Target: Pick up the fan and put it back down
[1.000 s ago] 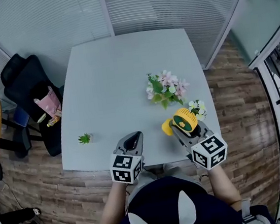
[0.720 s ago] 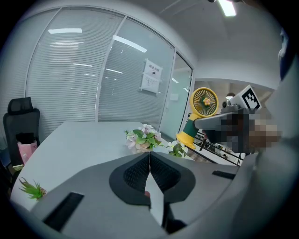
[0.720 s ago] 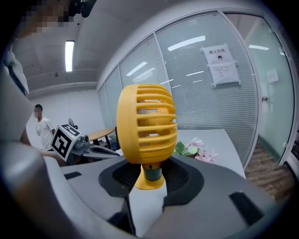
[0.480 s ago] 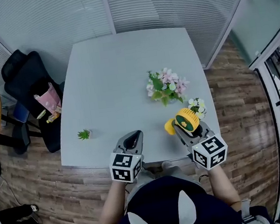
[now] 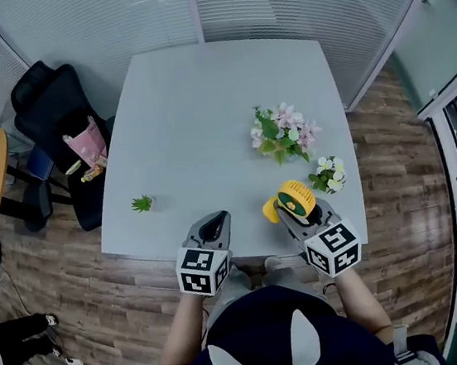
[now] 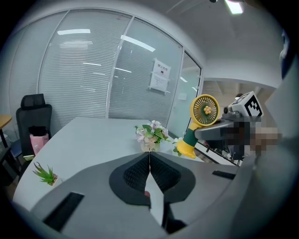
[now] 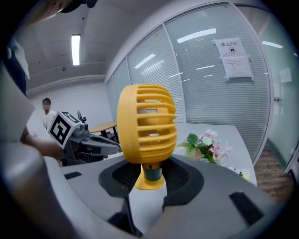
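right gripper (image 5: 292, 213) fingers clamp yellow caged fan (image 7: 147, 126) by its stem | fan just dropped toward grey tabletop (image 5: 204, 122), put-down imminent | left gripper (image 5: 214, 222) fingers closed, empty

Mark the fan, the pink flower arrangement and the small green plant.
fan (image 7: 145, 123), right gripper view, on its yellow cage.
pink flower arrangement (image 5: 283, 133), head view, middle of the blooms.
small green plant (image 6: 44, 172), left gripper view, on its leaves.

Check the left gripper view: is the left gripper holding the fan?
No, the left gripper is shut on nothing; the right gripper grips the fan.
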`<act>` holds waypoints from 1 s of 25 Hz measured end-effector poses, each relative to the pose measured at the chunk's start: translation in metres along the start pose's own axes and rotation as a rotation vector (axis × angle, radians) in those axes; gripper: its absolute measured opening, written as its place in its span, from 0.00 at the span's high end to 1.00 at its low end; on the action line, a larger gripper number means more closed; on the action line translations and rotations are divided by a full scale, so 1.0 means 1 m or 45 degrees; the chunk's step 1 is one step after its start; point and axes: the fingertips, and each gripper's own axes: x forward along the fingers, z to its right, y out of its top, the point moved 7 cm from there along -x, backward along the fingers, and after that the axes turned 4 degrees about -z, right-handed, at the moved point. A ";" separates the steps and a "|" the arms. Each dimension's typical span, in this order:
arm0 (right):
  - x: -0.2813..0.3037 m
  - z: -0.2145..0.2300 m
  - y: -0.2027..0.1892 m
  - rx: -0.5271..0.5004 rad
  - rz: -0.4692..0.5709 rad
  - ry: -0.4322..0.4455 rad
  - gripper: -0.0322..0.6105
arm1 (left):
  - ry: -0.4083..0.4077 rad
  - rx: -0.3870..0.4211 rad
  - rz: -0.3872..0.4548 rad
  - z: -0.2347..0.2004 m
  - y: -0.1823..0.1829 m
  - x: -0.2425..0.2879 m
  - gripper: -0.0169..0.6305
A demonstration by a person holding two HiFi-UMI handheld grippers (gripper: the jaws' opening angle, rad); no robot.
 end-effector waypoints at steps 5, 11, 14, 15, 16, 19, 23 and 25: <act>0.015 -0.013 -0.010 -0.052 -0.046 0.066 0.73 | 0.050 -0.035 0.001 -0.003 -0.009 -0.009 0.94; 0.031 -0.026 -0.014 -0.097 -0.075 0.143 0.73 | 0.119 -0.082 -0.001 -0.006 -0.020 -0.021 0.94; 0.040 -0.031 -0.015 -0.117 -0.090 0.178 0.73 | 0.155 -0.109 0.001 -0.009 -0.026 -0.028 0.94; 0.043 -0.033 -0.015 -0.124 -0.096 0.189 0.73 | 0.167 -0.120 0.003 -0.011 -0.027 -0.031 0.94; 0.045 -0.035 -0.015 -0.131 -0.102 0.201 0.73 | 0.180 -0.130 0.005 -0.012 -0.029 -0.034 0.94; 0.053 -0.041 -0.014 -0.150 -0.112 0.236 0.73 | 0.220 -0.159 0.013 -0.015 -0.034 -0.043 0.94; 0.064 -0.046 -0.015 -0.167 -0.124 0.276 0.73 | 0.265 -0.192 0.016 -0.018 -0.040 -0.052 0.94; 0.070 -0.049 -0.017 -0.170 -0.132 0.296 0.73 | 0.283 -0.205 0.014 -0.019 -0.044 -0.055 0.94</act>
